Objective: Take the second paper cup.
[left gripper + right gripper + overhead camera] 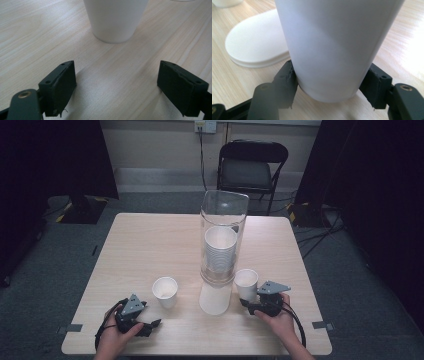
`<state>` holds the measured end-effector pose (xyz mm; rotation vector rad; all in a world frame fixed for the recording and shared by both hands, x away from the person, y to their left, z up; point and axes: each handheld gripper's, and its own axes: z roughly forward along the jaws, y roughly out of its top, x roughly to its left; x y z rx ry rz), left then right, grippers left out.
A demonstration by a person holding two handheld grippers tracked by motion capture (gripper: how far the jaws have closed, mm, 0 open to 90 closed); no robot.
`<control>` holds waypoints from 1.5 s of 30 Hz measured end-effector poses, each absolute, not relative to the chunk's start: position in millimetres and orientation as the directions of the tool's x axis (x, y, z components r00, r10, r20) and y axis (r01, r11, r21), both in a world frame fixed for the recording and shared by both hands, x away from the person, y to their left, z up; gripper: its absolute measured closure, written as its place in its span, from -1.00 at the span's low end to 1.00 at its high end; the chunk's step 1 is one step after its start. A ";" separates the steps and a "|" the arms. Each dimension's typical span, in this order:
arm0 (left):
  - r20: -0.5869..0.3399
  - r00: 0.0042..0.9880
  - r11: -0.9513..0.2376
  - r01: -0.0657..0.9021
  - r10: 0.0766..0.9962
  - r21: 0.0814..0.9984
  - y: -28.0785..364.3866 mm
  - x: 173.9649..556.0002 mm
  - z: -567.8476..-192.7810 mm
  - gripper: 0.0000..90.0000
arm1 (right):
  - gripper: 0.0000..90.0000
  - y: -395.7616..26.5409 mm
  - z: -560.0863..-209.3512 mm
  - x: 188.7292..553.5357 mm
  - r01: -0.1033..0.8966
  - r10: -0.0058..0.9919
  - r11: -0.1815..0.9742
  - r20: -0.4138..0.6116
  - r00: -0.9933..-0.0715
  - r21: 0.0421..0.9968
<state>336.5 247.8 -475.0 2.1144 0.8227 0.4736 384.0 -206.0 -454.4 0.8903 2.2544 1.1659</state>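
Note:
Two white paper cups stand on the wooden table [150,245]. My right gripper [248,303] [332,82] is shut on the lower part of the right cup [246,283] [332,45], a pad pressing on each side while the cup stands upright on the table. The left cup [165,291] [115,20] stands free just ahead of my left gripper [152,326] [116,80]. That gripper rests near the table's front left edge, jaws wide open with bare wood between them.
A tall clear tube [223,237] holding a stack of white cups stands at the table's middle, between the two cups. A flat white disc [215,297] [257,42] lies at its foot. A black folding chair [252,167] stands beyond the far edge.

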 end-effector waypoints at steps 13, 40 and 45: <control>0.052 0.718 -0.468 0.394 0.694 0.791 247.8 336.5 -475.0 -0.67 | -0.22 -203.7 -458.7 386.7 0.345 0.706 0.468 -0.109 -0.700 0.814; 0.053 0.718 -0.468 0.394 0.694 0.791 247.8 336.5 -475.0 -0.67 | -0.57 -207.2 -456.2 386.2 0.374 0.719 0.448 -0.078 -0.691 0.812; 0.052 0.718 -0.468 0.394 0.694 0.791 247.8 336.6 -475.0 -0.67 | -0.58 -211.8 -452.5 383.8 0.376 0.722 0.443 -0.076 -0.687 0.814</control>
